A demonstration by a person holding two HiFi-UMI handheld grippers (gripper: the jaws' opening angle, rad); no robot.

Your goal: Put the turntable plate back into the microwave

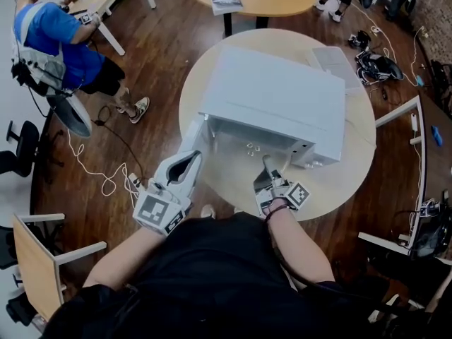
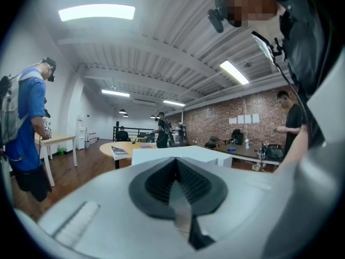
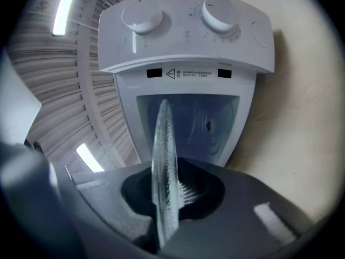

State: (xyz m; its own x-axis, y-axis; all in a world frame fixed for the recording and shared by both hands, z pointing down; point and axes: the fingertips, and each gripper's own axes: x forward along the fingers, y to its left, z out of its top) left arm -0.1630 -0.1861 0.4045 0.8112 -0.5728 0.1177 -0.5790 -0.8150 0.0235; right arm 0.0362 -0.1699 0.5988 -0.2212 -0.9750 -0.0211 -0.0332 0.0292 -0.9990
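1. Holding the turntable plate (image 3: pixel 163 161) by its glass rim, the right gripper (image 1: pixel 268 167) has its fingers clamped tight. We see the plate edge-on, just in front of the open cavity (image 3: pixel 199 125) of the microwave (image 1: pixel 275 94), and we judge it is not yet inside.
2. The left gripper (image 2: pixel 175 163) hangs by the door side, its fingers pressed together on nothing.
3. We read the step in hand as insertion. To do it well, we hold the plate level with the cavity floor, pass it clear of the mouth's edges, centre it, and lower it fully before releasing. Glass slips, so we go slowly.
4. A warning label (image 3: pixel 186 73) with a triangle sits under the 2 dials (image 3: pixel 142 16). Its print is too small to read, and no brand shows.
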